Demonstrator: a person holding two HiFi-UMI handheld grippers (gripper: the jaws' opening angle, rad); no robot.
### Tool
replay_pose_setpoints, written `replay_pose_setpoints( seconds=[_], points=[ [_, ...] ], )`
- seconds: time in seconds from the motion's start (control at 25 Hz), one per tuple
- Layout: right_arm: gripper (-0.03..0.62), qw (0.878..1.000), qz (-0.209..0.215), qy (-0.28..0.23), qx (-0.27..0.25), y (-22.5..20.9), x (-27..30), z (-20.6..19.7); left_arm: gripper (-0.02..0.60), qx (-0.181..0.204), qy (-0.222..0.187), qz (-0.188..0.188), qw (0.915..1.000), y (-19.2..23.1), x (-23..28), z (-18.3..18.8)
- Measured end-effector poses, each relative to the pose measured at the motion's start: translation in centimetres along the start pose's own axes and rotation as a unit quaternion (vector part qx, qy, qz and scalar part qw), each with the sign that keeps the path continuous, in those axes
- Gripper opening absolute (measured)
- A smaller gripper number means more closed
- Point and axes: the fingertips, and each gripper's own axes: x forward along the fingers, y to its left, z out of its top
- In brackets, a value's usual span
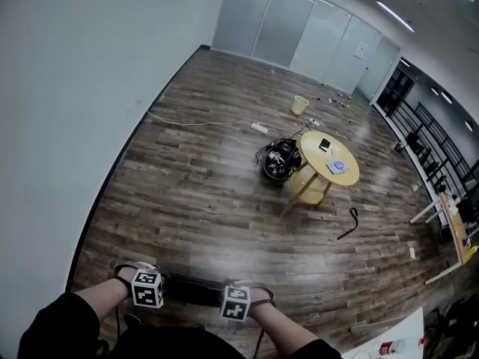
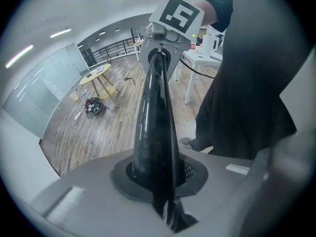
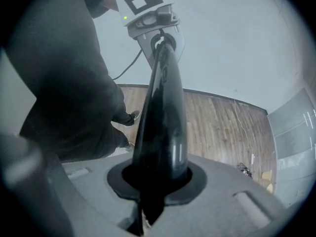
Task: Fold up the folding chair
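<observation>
Your left gripper [image 2: 160, 181] and right gripper [image 3: 155, 181] are both clenched on one black bar [image 1: 193, 290], likely the folding chair's top rail, near you at your legs. The rest is hidden, so I cannot tell whether it is folded. Beyond lies the wooden floor [image 1: 209, 193], with a round yellow surface [image 1: 329, 159] far right and a white wall [image 1: 67, 88] on the left.

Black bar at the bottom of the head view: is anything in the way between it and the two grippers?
Nothing visible is in the way. The left gripper and the right gripper are each shut on the black bar, one near each end, with only bare bar between them.
</observation>
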Motion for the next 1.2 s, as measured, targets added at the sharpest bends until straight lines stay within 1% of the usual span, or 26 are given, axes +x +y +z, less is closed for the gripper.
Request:
replay_pose_setpoints(
  seconds=[0.24,0.36,0.52,0.76,0.84,0.96,1.12,1.2],
  points=[
    [0.049,1.000,0.008,-0.010,-0.003,-1.8,-0.9,1.4,0.046,-0.012,0.004,-0.015,0.9998,0.6,-1.6,-0.9],
    [0.049,0.999,0.038,-0.015,-0.017,-1.7,-0.7,3.0,0.046,-0.034,0.007,-0.031,0.9989,0.1,-2.5,-1.9],
    [0.048,0.996,0.071,-0.009,-0.044,-1.3,-0.5,4.7,0.046,-0.060,0.008,-0.049,0.9969,-0.9,-3.5,-3.3],
    [0.048,0.991,0.106,-0.007,-0.085,-0.5,-0.9,8.6,0.049,-0.099,0.005,-0.059,0.9933,-2.9,-5.8,-6.1],
    [0.048,0.989,0.111,-0.005,-0.099,-0.3,-1.0,10.3,0.049,-0.113,0.004,-0.058,0.9919,-3.6,-6.9,-7.3],
    [0.048,0.987,0.111,0.002,-0.120,0.0,-0.7,13.3,0.049,-0.131,0.004,-0.038,0.9906,-4.1,-8.1,-10.1],
    [0.048,0.983,0.108,0.009,-0.149,0.0,0.1,17.3,0.051,-0.157,0.009,-0.032,0.9871,-5.4,-10.0,-13.4],
    [0.048,0.981,0.106,0.012,-0.164,-0.2,0.7,19.3,0.051,-0.170,0.012,-0.022,0.9852,-5.7,-10.9,-15.3]
  ],
)
